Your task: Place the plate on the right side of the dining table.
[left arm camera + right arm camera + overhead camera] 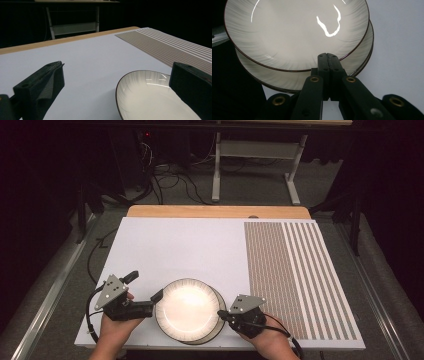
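While shut, right claw (328, 56) meets upper plate (294, 32).

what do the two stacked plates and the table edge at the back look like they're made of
Top plate: likely glazed ceramic, glossy with sharp light glints, dark rim line. Lower plate: same look. Table edge: seems wood or wood laminate, tan and matte.
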`<state>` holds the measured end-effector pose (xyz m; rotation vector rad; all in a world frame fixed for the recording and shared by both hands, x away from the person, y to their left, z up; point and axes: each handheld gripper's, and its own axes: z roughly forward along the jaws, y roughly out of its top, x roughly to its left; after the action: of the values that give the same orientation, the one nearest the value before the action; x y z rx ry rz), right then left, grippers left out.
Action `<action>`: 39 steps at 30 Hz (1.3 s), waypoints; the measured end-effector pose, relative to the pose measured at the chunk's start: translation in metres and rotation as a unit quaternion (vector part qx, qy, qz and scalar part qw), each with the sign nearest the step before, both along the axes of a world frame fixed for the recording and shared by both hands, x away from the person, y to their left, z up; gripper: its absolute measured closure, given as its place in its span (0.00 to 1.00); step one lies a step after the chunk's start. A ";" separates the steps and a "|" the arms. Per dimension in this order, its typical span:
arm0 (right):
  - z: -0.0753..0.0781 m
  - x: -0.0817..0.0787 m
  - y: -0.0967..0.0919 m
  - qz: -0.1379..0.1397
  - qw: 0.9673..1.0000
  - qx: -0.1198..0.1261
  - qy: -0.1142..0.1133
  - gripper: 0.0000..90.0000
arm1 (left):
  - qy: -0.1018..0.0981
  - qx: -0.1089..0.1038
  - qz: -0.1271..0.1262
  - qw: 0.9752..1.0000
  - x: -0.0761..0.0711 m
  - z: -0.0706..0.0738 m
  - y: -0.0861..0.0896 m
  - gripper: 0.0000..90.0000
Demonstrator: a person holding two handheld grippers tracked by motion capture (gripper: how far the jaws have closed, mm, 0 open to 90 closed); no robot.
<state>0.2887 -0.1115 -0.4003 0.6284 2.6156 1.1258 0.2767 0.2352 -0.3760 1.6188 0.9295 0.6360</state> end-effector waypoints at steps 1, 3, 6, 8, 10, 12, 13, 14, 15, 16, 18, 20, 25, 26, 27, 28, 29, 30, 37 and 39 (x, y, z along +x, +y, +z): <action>-0.001 0.000 0.002 0.003 1.000 0.002 -0.001 1.00 | 0.000 0.000 0.000 1.000 0.000 0.000 0.001 0.01; -0.001 0.001 0.005 0.005 1.000 0.003 -0.001 1.00 | 0.000 -0.003 0.001 1.000 0.000 0.001 0.001 0.01; 0.000 0.001 0.006 0.002 1.000 0.012 0.004 1.00 | -0.001 -0.004 0.002 1.000 -0.001 0.001 0.002 0.01; 0.000 0.002 0.006 0.001 1.000 0.016 0.004 1.00 | 0.000 -0.006 0.001 1.000 0.000 0.001 0.002 0.01; 0.000 0.003 0.006 0.002 1.000 0.015 0.004 1.00 | 0.000 -0.005 0.001 1.000 0.000 0.001 0.002 0.01; -0.001 0.002 0.006 0.002 1.000 0.014 0.003 1.00 | 0.001 -0.004 0.000 1.000 0.000 0.001 0.001 0.01; -0.001 0.002 0.007 0.002 1.000 0.013 0.003 1.00 | 0.001 -0.005 0.000 1.000 0.000 0.001 0.002 0.01; -0.001 0.002 0.007 0.003 1.000 0.013 0.004 1.00 | 0.002 -0.005 0.000 1.000 0.000 0.001 0.002 0.01; -0.001 0.002 0.007 0.002 1.000 0.013 0.005 1.00 | 0.002 -0.005 0.000 1.000 0.000 0.001 0.002 0.01; -0.001 0.001 0.008 0.001 1.000 0.015 0.005 1.00 | 0.002 -0.005 0.001 1.000 0.000 0.001 0.002 0.01; -0.002 0.002 0.009 0.003 1.000 0.016 0.003 1.00 | 0.002 -0.004 0.000 1.000 0.000 0.001 0.002 0.01; -0.002 0.002 0.011 0.009 1.000 0.012 0.005 1.00 | 0.002 -0.001 0.000 1.000 0.000 0.001 0.002 0.01; -0.005 0.001 0.018 0.018 1.000 0.007 0.004 1.00 | 0.004 -0.003 0.000 1.000 0.000 0.001 0.003 0.01; -0.005 0.002 0.019 0.022 1.000 0.004 0.004 1.00 | 0.004 -0.003 0.000 1.000 0.001 0.001 0.004 0.01; -0.006 0.002 0.020 0.019 1.000 0.010 0.006 1.00 | 0.005 -0.004 0.000 1.000 0.001 0.000 0.004 0.01; -0.005 0.003 0.021 0.023 1.000 0.005 0.005 1.00 | 0.006 -0.005 0.001 1.000 0.001 0.000 0.004 0.01; -0.005 0.003 0.022 0.021 1.000 0.009 0.011 1.00 | 0.007 -0.004 0.001 1.000 0.001 0.000 0.005 0.01; -0.006 0.004 0.023 0.026 1.000 0.008 0.008 1.00 | 0.009 -0.004 0.002 1.000 0.002 0.000 0.006 0.01; -0.008 0.006 0.031 0.034 0.999 0.005 0.003 1.00 | 0.018 -0.004 0.005 1.000 0.003 0.001 0.009 0.01; -0.007 0.006 0.032 0.035 0.999 0.002 0.003 1.00 | 0.027 -0.002 0.010 1.000 0.003 0.001 0.009 0.02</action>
<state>0.2946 -0.0800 -0.4076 0.5465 2.6607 1.1502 0.2801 0.2438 -0.3751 1.6317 0.9867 0.6070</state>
